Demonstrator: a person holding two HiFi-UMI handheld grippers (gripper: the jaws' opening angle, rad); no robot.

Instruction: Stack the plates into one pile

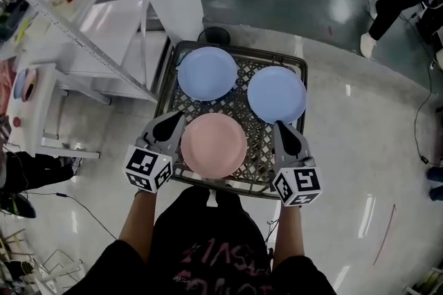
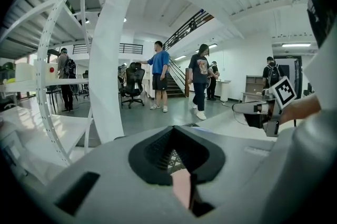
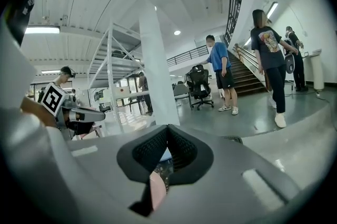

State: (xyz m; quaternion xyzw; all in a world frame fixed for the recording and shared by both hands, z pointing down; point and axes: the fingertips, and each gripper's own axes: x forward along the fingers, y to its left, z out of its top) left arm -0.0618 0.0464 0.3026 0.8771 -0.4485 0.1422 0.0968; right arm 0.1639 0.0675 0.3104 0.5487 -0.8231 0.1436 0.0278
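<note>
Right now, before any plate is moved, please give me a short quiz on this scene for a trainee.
1. How many plates lie on the black crate?
2. True or false: the pink plate already lies on another plate.
3. The left tool and the right tool are: A. both open; B. both shut; C. one open, one shut.

Key
1. Three: the pink plate and two blue plates.
2. False: it lies alone on the crate.
3. B.
</note>
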